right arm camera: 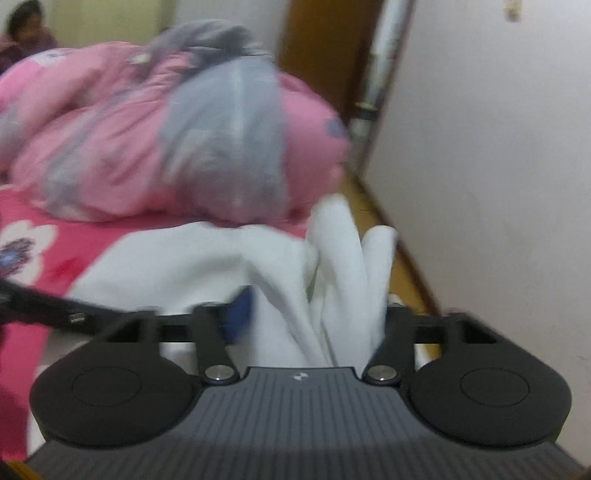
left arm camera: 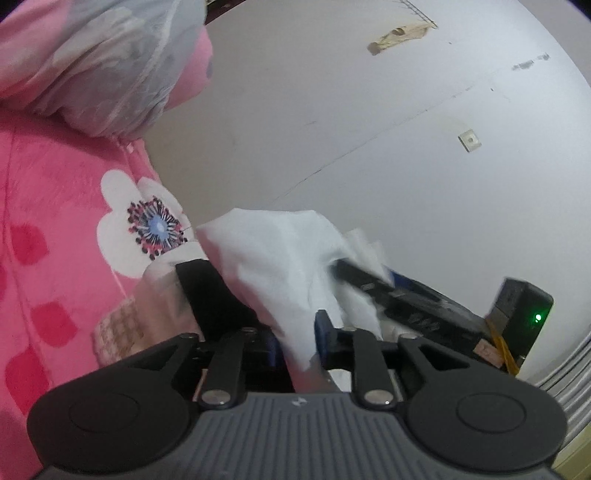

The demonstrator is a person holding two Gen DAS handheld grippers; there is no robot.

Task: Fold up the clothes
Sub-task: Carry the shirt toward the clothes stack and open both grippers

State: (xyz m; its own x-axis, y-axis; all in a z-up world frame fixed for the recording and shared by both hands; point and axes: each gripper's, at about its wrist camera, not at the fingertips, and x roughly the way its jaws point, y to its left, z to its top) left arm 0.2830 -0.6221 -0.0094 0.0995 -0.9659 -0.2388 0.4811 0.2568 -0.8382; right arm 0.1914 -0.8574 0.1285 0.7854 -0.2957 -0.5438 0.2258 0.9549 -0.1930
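Observation:
A white garment (left arm camera: 280, 258) hangs bunched over my left gripper (left arm camera: 297, 336), whose blue pads (left arm camera: 322, 332) stand close together, shut on a fold of it. In the right wrist view the same white garment (right arm camera: 192, 258) lies on the pink flowered bedspread (right arm camera: 66, 236), and its folds rise between the fingers of my right gripper (right arm camera: 314, 310). Those fingers stand wide apart, with one blue pad (right arm camera: 240, 314) showing at the left and the other hidden by cloth. The view is blurred. The right gripper's black body (left arm camera: 406, 306) sits just right of the left one, touching the cloth.
A heap of pink and grey bedding (right arm camera: 177, 136) lies behind the garment. A white wall (right arm camera: 498, 166) runs close along the right side of the bed, with a wooden bed edge (right arm camera: 402, 266) beneath it. A brown door (right arm camera: 325, 66) and a seated person (right arm camera: 22, 29) are far back.

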